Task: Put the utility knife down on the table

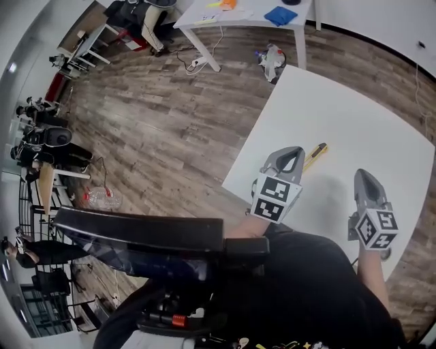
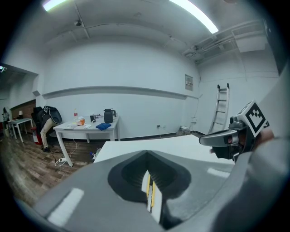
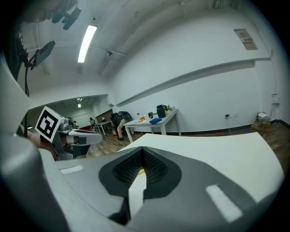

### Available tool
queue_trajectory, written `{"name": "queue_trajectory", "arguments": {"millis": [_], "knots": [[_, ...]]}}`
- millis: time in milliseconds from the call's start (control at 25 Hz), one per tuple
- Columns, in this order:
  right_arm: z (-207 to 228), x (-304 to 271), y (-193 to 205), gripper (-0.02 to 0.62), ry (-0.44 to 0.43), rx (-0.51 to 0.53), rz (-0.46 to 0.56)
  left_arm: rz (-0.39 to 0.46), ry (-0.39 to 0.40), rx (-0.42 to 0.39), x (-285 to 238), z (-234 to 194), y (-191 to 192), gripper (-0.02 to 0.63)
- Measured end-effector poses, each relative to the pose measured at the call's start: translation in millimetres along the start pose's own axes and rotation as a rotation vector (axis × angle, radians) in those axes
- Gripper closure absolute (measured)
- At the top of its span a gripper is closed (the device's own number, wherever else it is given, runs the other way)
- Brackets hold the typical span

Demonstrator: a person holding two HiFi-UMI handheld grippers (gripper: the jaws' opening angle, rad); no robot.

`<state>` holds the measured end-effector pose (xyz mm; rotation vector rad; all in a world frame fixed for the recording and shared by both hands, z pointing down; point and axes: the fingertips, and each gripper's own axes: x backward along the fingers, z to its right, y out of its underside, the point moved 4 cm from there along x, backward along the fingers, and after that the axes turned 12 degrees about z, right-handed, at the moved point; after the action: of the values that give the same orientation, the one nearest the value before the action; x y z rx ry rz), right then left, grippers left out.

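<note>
In the head view two grippers reach over one white table (image 1: 354,116) at the right of the frame. The left gripper (image 1: 296,155) sits near that table's left edge and the right gripper (image 1: 361,174) is further right, the two apart. One yellow utility knife (image 1: 315,154) sticks out past the left gripper's tips, toward the upper right, over the tabletop. From this angle it is hard to say whether the knife touches the surface or hangs just above it. A second white table (image 1: 197,13) stands at the top of the frame on the wood floor (image 1: 157,123), with one blue cloth (image 1: 280,15) on it. In the left gripper view the two jaws are clamped on the knife, whose yellow and white strip runs down the narrow slot between them at lower centre. The right gripper appears at the right edge with one ladder (image 2: 222,108) behind it against the wall. One dark kettle (image 2: 108,115) stands on the far table at centre left. In the right gripper view the two jaws meet at their tips with nothing held, only a pale sliver of tabletop showing in the slot below. The left gripper shows at the left of that frame.
</note>
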<state>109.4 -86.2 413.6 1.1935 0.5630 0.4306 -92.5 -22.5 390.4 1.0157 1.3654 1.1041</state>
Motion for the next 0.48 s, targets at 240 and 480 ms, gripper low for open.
{"name": "queue_trajectory", "arguments": {"millis": [240, 480], "knots": [[-4.5, -7.4, 0.6, 0.572, 0.004, 0.006, 0.013, 0.004, -0.002, -0.001, 1.9, -9.5, 1.4, 0.606], [-7.8, -2.9, -6.9, 0.572, 0.029, 0.007, 0.006, -0.003, 0.017, 0.026, 2.1, -9.8, -5.4, 0.606]]}}
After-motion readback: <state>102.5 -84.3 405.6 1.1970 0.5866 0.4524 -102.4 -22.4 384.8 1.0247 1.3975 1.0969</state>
